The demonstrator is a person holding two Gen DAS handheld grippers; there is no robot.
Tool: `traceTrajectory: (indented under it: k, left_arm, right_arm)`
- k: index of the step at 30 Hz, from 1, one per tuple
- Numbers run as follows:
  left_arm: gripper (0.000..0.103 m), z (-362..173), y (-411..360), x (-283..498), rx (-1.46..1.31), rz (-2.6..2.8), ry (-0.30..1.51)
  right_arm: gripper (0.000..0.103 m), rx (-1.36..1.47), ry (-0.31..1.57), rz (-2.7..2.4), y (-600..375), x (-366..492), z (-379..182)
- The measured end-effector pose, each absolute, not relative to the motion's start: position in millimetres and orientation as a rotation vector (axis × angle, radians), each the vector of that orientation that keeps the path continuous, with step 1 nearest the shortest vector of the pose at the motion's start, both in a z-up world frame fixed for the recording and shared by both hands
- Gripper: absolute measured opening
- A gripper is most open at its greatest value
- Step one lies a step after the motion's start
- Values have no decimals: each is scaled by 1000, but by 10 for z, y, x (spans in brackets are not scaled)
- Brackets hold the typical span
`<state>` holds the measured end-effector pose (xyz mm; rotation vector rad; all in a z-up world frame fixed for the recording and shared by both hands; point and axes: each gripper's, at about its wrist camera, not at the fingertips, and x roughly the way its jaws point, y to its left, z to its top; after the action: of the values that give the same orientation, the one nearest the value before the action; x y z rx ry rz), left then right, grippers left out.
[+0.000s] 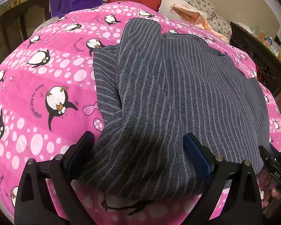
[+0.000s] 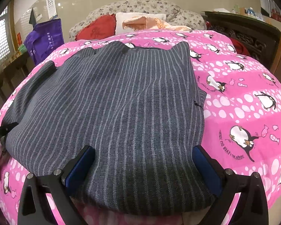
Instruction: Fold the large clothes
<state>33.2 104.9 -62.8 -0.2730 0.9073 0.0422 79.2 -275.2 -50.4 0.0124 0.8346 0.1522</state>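
Bare pink blanket [image 2: 243, 97] beside garment [image 2: 121, 97]

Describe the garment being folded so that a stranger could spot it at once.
Start at the bed's pink penguin-print bedspread, which fills most of both views. On it, nearest both grippers, lies the grey pinstriped garment. It is the only dark, striped cloth there; the pillows behind are red, white and floral.

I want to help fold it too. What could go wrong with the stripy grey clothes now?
The left gripper and right gripper both look open around the near edge of the striped garment, so a lift might miss or catch just one layer. The sleeve folded across the top could slide off. The soft pink penguin blanket underneath might get pinched too.
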Motion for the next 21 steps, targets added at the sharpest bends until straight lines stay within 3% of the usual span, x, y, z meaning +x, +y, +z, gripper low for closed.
traceTrajectory:
  k: [21]
  left_arm:
    - [97,-626,1038,336,-266,45,908]
  right_arm:
    - [103,10,919,176,-2779,899,-500]
